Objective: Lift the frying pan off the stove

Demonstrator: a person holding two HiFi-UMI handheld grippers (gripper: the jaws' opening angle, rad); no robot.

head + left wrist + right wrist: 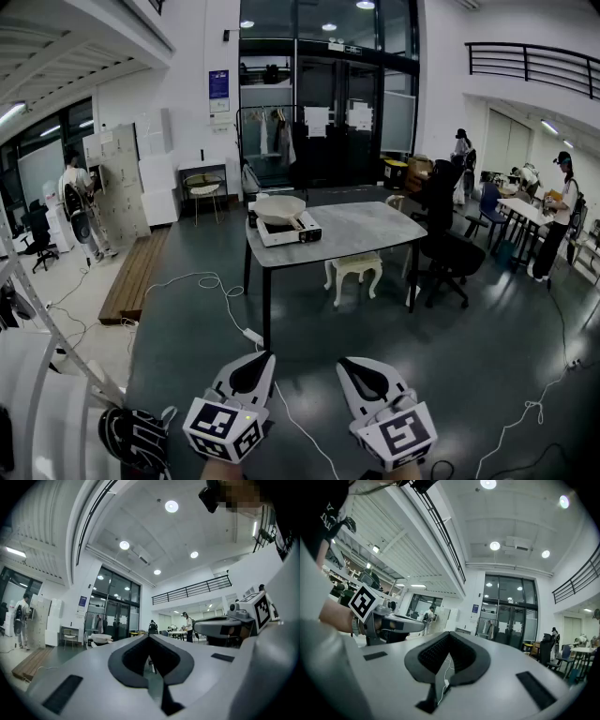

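Observation:
A pale frying pan point(279, 208) sits on a white single-burner stove point(291, 231) at the left end of a grey table point(366, 228), far ahead of me across the dark floor. Low in the head view, both grippers are held close to my body, well short of the table. My left gripper point(263, 357) is shut with nothing between its jaws. My right gripper point(350, 363) beside it is shut and empty too. In the left gripper view the pan point(101, 637) shows small and distant beyond the shut tips point(149, 638). The right gripper view shows only its shut tips point(449, 635) and the room.
A white stool point(356, 267) stands under the table and a black office chair point(450, 251) at its right. Cables point(211, 281) and a power strip point(253, 336) lie on the floor between me and the table. A wooden platform point(136, 272) runs along the left. People stand at both sides.

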